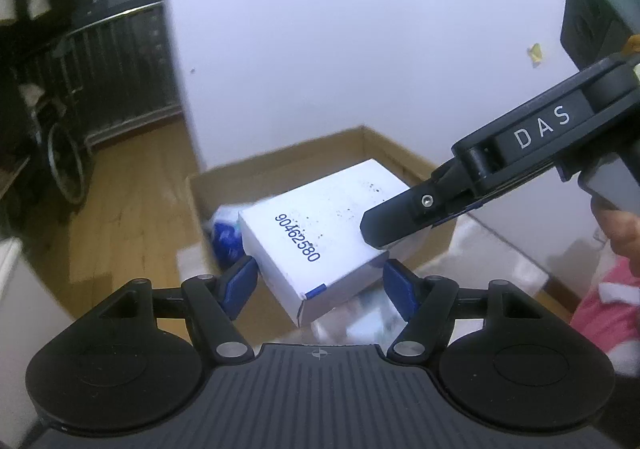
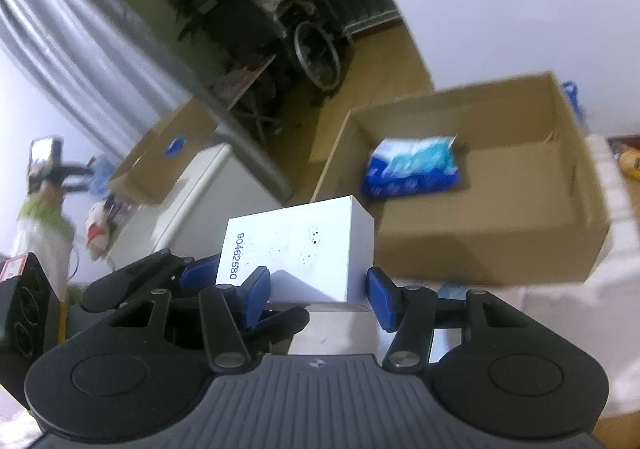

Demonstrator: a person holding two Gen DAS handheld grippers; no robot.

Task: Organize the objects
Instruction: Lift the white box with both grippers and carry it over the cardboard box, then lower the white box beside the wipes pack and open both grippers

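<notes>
A white box (image 1: 320, 233) printed 90462580 is held in the air between both grippers. My left gripper (image 1: 320, 285) has its blue pads on the box's two sides. In the right wrist view the white box (image 2: 304, 245) sits between my right gripper's (image 2: 318, 297) pads, and the left gripper's fingers (image 2: 192, 277) show at its left. In the left wrist view the right gripper's finger (image 1: 400, 217) lies over the box top. An open cardboard box (image 2: 480, 233) stands behind, holding a blue tissue pack (image 2: 412, 169).
The cardboard box rests on a white-covered surface (image 2: 600, 309) by a white wall (image 1: 360, 29). A wheelchair (image 2: 316, 53) and clutter stand at the back on the wood floor. A white chest (image 2: 192, 209) carries a second cardboard box (image 2: 168, 153). Red cloth (image 1: 608, 309) lies at right.
</notes>
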